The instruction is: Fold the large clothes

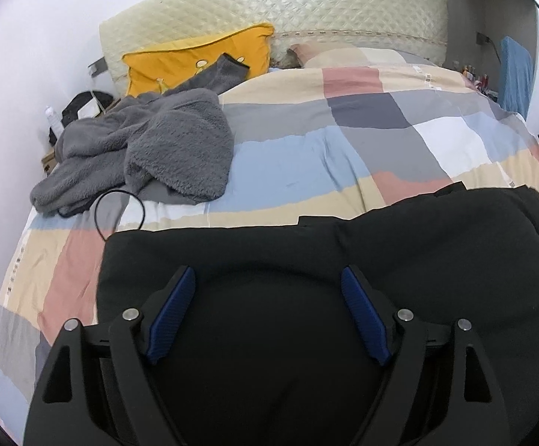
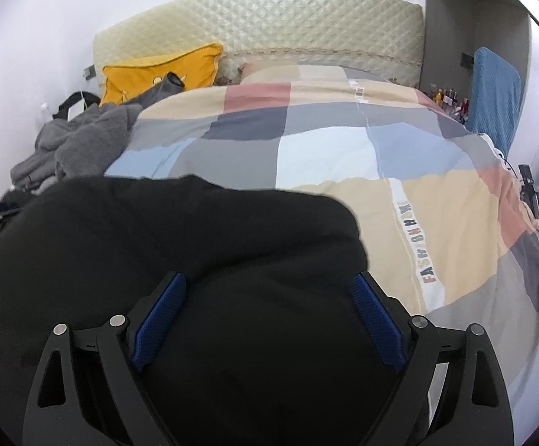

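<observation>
Now, with the left tool and right tool both spread wide and empty over the black garment on the bed, pinch matching corners evenly before folding

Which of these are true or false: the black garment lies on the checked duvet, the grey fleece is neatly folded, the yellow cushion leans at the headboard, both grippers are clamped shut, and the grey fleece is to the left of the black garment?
1. The black garment lies on the checked duvet. True.
2. The grey fleece is neatly folded. False: it lies crumpled in a heap.
3. The yellow cushion leans against the quilted headboard. True.
4. Both grippers are clamped shut. False: the left gripper and the right gripper both stand wide open over the black garment.
5. The grey fleece sits left of the black garment, nearer the headboard. True.
</observation>
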Action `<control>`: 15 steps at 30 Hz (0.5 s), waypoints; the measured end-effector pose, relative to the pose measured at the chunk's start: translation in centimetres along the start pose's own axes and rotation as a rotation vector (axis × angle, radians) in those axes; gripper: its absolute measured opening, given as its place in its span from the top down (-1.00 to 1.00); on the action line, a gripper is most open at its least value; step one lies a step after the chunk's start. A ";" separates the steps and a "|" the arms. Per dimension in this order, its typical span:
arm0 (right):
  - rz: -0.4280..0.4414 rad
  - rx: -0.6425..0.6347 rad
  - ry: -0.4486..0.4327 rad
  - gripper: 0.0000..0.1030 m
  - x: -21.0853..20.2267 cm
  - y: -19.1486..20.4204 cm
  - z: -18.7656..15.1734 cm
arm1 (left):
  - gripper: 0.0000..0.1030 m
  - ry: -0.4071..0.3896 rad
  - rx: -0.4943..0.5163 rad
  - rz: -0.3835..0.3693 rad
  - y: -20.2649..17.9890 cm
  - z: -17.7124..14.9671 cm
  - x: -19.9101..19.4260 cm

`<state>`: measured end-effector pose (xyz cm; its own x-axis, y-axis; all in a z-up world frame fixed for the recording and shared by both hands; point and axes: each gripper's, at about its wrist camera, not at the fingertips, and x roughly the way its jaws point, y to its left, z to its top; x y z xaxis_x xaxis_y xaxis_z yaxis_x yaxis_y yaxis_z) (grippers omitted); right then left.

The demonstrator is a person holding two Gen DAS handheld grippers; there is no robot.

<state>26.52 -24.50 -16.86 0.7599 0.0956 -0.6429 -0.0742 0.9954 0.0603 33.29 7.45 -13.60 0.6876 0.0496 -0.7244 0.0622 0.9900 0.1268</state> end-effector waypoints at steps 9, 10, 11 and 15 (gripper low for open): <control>0.066 0.018 -0.171 -0.96 -11.1 2.0 4.4 | -0.72 -0.082 -0.056 -0.098 -0.2 2.2 -9.2; 0.073 0.017 -0.200 -0.97 -12.9 2.2 5.0 | -0.75 -0.113 -0.051 -0.102 -0.4 2.7 -11.2; 0.078 0.015 -0.220 -0.97 -14.4 2.5 5.4 | -0.77 -0.136 -0.045 -0.102 -0.6 2.9 -12.8; 0.097 0.024 -0.310 -0.99 -21.0 3.2 6.9 | -1.00 -0.235 -0.028 -0.117 -1.2 3.5 -19.5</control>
<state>14.75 -23.35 2.13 0.9107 0.1827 -0.3705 -0.1439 0.9810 0.1301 22.38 4.82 2.75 0.8262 -0.0945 -0.5554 0.1337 0.9906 0.0303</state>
